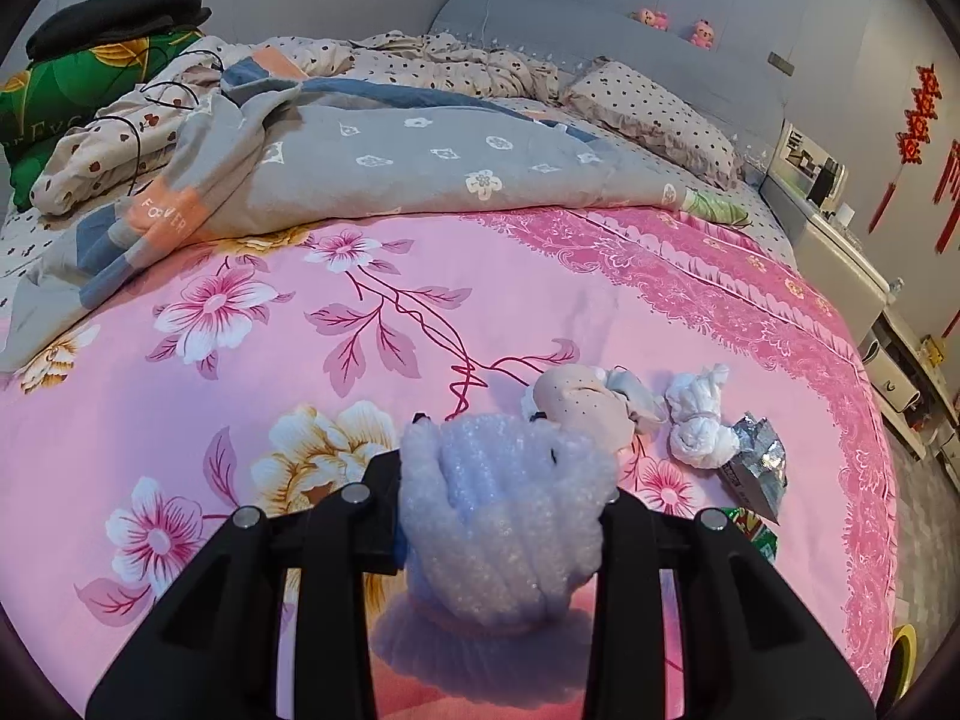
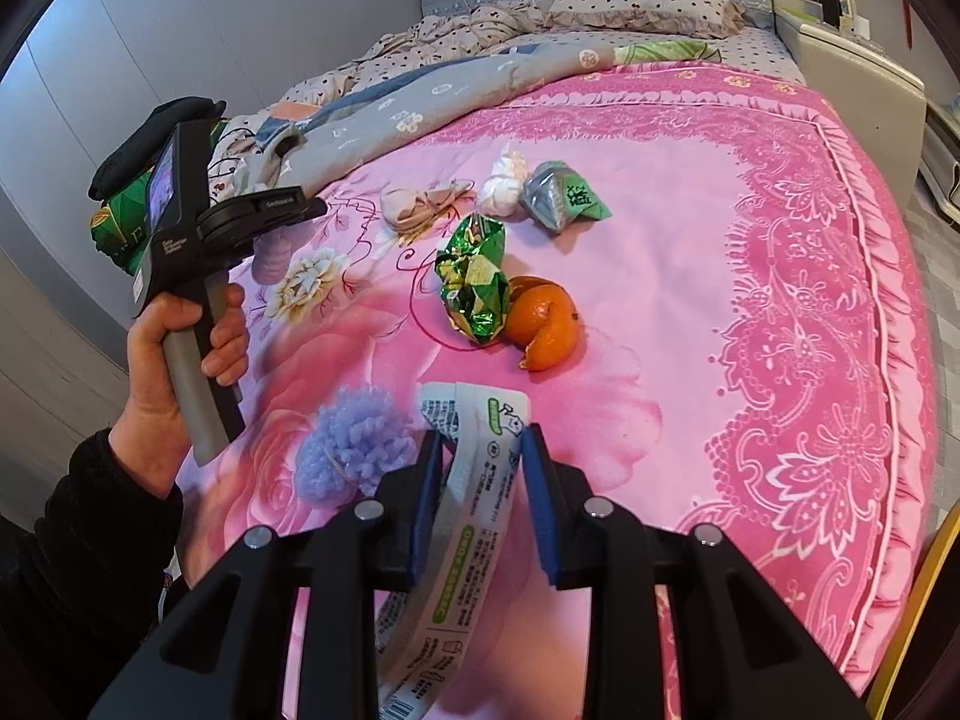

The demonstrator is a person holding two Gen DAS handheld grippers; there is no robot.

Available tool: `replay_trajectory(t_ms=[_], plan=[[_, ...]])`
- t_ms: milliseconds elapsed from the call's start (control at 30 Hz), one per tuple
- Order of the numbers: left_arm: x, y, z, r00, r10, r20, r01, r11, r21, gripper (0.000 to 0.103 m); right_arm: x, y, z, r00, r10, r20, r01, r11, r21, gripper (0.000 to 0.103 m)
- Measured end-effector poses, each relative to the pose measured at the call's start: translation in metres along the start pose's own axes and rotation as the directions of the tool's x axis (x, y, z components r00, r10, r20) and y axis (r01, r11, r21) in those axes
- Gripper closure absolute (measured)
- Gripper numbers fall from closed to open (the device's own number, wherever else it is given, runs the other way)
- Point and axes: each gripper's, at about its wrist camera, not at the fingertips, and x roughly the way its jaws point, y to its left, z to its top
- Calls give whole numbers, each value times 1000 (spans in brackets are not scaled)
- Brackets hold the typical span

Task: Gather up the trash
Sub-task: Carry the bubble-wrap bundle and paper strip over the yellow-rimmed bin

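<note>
Left wrist view: the left hand-held gripper (image 1: 501,468) clamps a crumpled lavender bubble-wrap wad (image 1: 504,516) above the pink floral bedspread (image 1: 252,276). Right wrist view: the right hand-held gripper (image 2: 480,450) pinches a white printed plastic wrapper (image 2: 474,462); a green foil wrapper (image 2: 474,288) touches orange peel (image 2: 546,324) beyond.

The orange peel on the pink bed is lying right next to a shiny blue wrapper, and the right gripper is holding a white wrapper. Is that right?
Not quite. The shiny wrapper beside the orange peel is green, not blue, as the right wrist view shows. The rest holds: the peel lies on the pink bed, and the right gripper holds a white wrapper.
</note>
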Motion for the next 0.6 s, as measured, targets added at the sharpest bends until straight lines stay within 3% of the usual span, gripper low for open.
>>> replay_trajectory(t_ms=[600], plan=[[-91,-27,-43,996,-85,32,83,995,50,72,-78,-12,-23,993,-25,117,21,999,33,77]])
